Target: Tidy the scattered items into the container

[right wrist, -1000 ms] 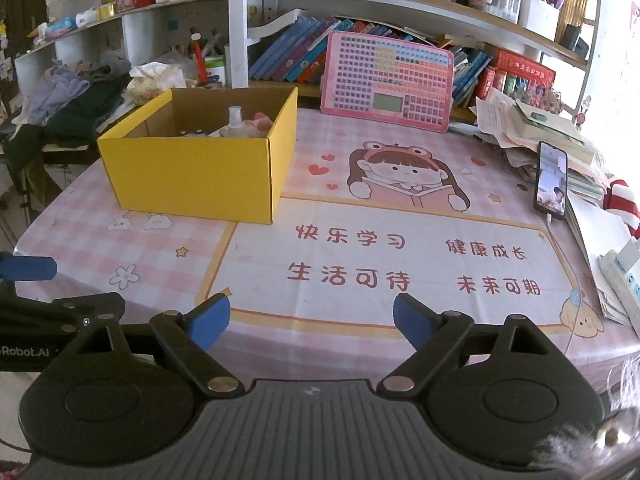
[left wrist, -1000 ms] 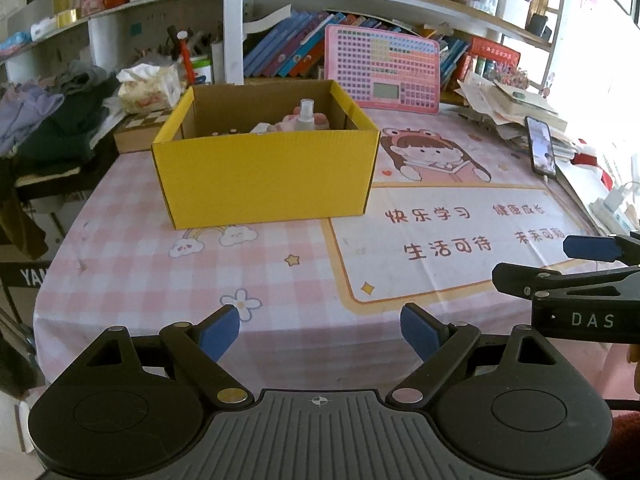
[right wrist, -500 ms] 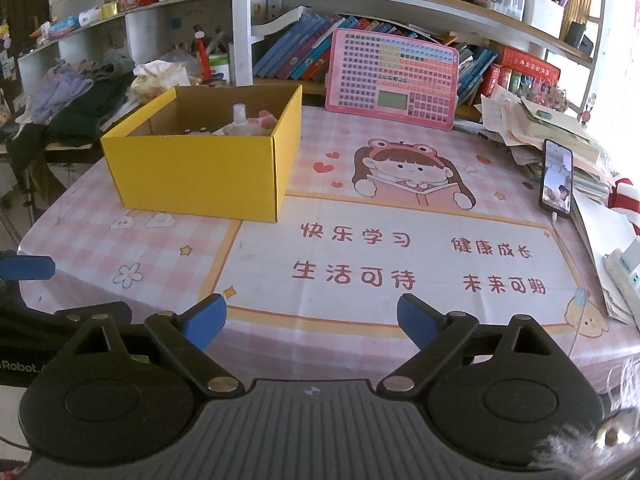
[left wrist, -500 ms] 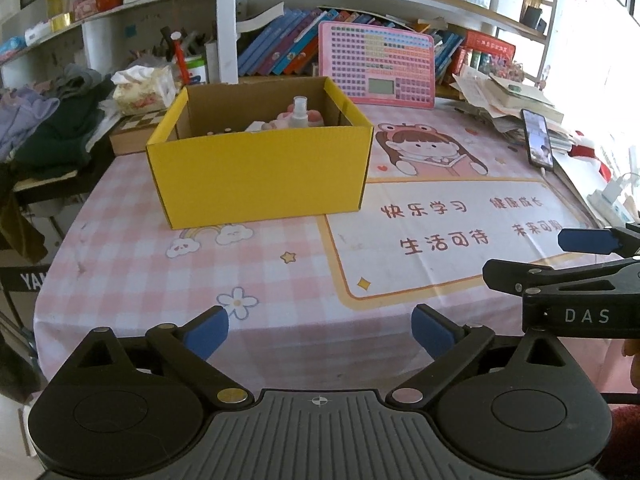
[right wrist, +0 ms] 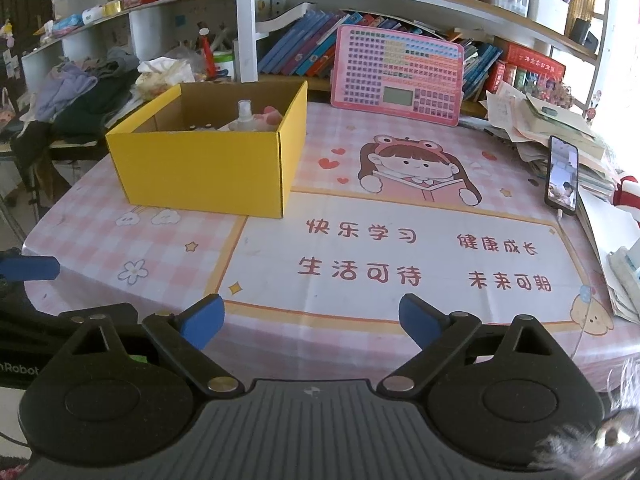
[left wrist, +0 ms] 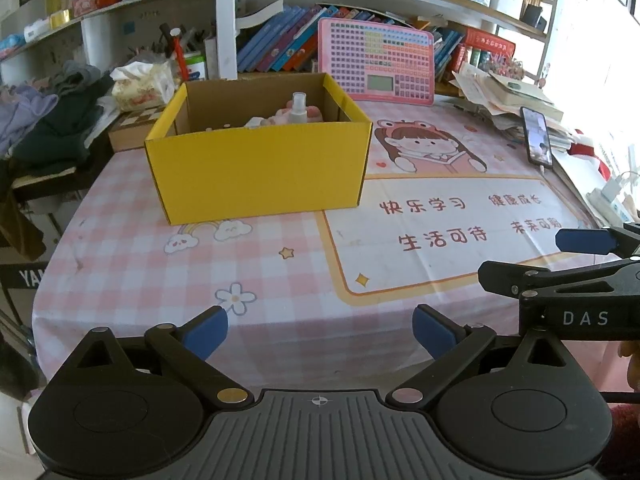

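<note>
The right gripper (left wrist: 592, 264) reads "DAS" beside the yellow box (left wrist: 260, 172).

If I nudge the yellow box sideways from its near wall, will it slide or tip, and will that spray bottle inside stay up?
The yellow box is low, wide cardboard on a smooth tablecloth, so it would probably slide rather than tip. It looks lightly loaded, so a small push may move it fast. The spray bottle stands upright, tall and narrow, so it may well topple.
</note>
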